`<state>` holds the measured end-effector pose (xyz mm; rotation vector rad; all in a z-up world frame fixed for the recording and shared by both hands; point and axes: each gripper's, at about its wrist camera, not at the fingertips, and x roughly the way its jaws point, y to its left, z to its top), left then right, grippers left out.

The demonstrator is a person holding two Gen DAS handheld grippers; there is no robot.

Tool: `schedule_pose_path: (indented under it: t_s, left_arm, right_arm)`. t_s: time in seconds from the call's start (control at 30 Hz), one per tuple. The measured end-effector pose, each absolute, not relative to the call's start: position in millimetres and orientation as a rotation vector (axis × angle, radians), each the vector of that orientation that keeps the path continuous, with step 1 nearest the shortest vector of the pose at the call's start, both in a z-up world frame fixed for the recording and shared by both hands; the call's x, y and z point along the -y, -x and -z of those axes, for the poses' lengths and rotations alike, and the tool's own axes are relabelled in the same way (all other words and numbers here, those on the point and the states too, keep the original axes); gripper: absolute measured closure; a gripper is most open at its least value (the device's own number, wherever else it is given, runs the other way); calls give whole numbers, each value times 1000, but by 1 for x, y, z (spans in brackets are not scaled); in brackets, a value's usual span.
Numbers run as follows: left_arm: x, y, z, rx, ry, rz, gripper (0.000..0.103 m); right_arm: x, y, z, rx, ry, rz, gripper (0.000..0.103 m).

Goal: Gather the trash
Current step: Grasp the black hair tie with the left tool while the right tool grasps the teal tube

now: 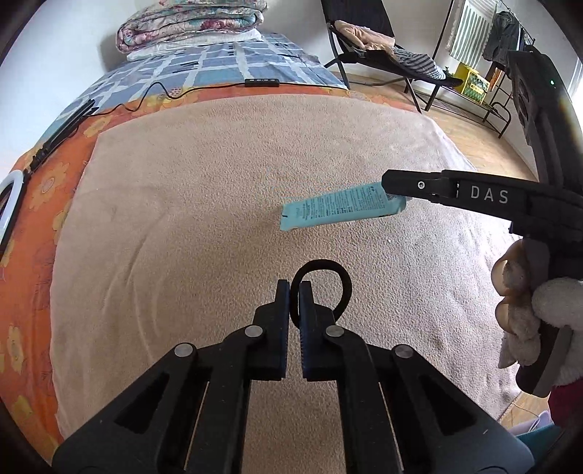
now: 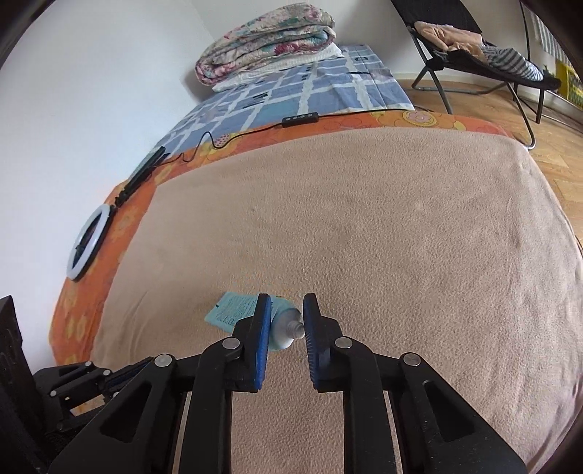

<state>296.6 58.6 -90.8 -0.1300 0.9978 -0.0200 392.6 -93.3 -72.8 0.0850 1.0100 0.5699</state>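
One crumpled blue tube (image 1: 339, 208), printed text, capless nozzle.

a bed (image 2: 364, 237) under a beige blanket (image 1: 218, 218); a blue tube (image 1: 342, 206) lies mid-blanket, ring light (image 2: 89, 242) beside the blanket's edge

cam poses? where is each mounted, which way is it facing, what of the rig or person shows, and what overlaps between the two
Left wrist: sits on the left gripper, looking along the bed; its fingers pinch a black loop; the right gripper and a hand show at right.
Right wrist: sits on the right gripper, facing the same way; its open fingers straddle the blue tube; the left gripper shows bottom left.
Shared: tube, beige blanket, quilt, folding chair.
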Motion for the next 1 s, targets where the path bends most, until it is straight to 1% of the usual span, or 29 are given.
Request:
schedule_pose_path:
  t_s: [0.07,0.1,0.13,0.3,0.4,0.47,0.5,0.53,0.57,0.63,0.7,0.8,0.93,1.0]
  left_arm:
    - [-58,-291,84,-990,129,18,100]
    - [-58,-288,81,-987,128,19,100]
    - [-57,-285,78,-983,124,18,100]
    - [-53,-270,62,-963,106,17,100]
    - [-52,-261,56,-957,113,21,100]
    - [-52,-254,51,-946,102,20,100]
    - [-53,-251,48,-941,98,20,100]
    - [-55,-249,47,-937,97,18,100]
    - [-56,-247,46,-936,100,15,100]
    - [-61,-244,46,-939,107,11,100]
    - [-66,-241,46,-940,106,2,100]
    - [-75,-237,46,-939,115,-14,100]
    - [-85,-231,48,-945,136,-33,100]
    - [-87,-227,45,-940,144,-31,100]
  right_arm:
    - [100,-389,65,-999,-85,-564,88]
    - [104,-387,62,-993,-83,-559,90]
    - [107,-386,59,-990,-82,-555,103]
    - [120,-378,51,-985,-93,-547,103]
    - [117,-373,57,-1057,-102,-634,103]
    - [108,-367,66,-1109,-63,-659,95]
    - [107,-365,72,-1128,-52,-648,79]
    - [105,-365,80,-1154,-48,-624,57]
    - [105,-367,87,-1184,-55,-611,50]
    - [102,-367,95,-1209,-70,-636,49]
    - [89,-363,90,-1173,9,-705,49]
    - [68,-358,89,-1119,118,-795,42]
    - [60,-367,118,-1235,125,-771,41]
    - [65,-363,117,-1264,95,-808,41]
